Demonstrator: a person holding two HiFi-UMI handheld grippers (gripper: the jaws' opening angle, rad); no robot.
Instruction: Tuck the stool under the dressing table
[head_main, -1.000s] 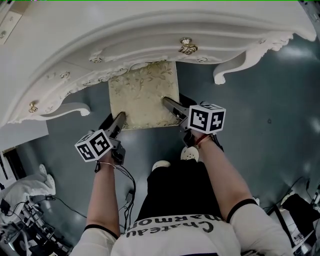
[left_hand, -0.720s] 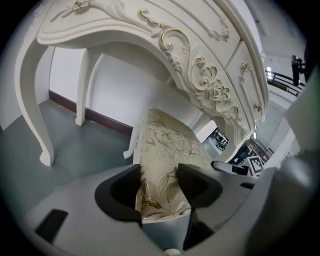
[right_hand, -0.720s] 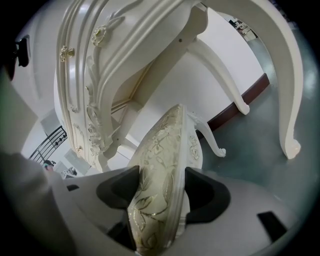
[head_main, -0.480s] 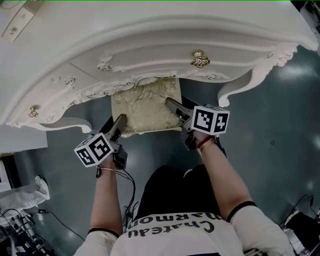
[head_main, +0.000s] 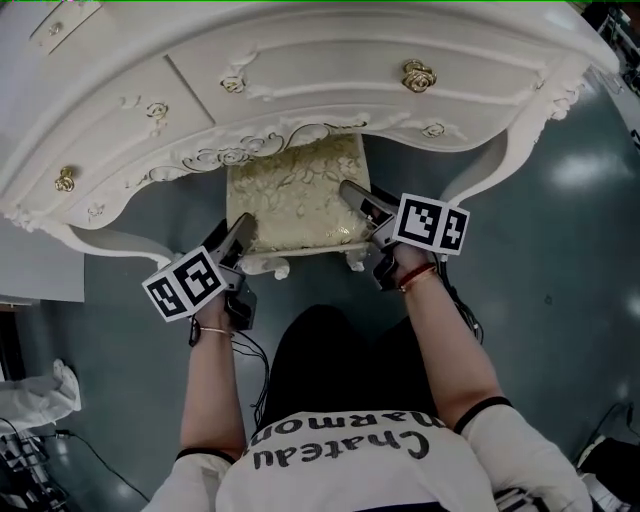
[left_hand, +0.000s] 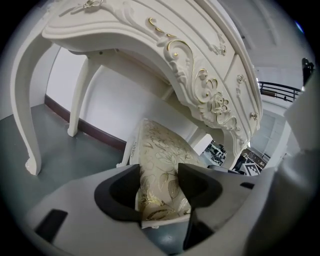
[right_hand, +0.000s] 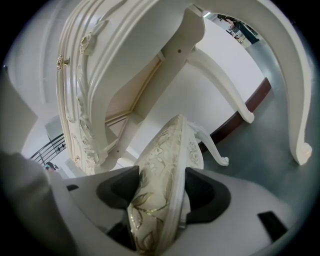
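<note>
The stool (head_main: 295, 190), white-framed with a gold floral cushion, stands half under the white carved dressing table (head_main: 320, 60); its near edge and front feet still show. My left gripper (head_main: 243, 228) is shut on the seat's near left corner, my right gripper (head_main: 352, 192) on its right edge. In the left gripper view the cushion (left_hand: 160, 155) fills the gap between the jaws of the left gripper (left_hand: 159, 192), under the table's apron (left_hand: 190, 65). In the right gripper view the seat (right_hand: 170, 150) sits on edge inside the right gripper (right_hand: 162, 192).
The table's curved legs flank the stool, one at the left (head_main: 100, 240) and one at the right (head_main: 500, 160). A white wall with a dark skirting (left_hand: 95, 132) closes the space behind. Cables (head_main: 40, 450) lie on the grey floor at the lower left.
The stool has slid further under the dressing table, carried by both grippers. More of its cushion is now covered by the drawer front, and its front feet show at the near edge.
</note>
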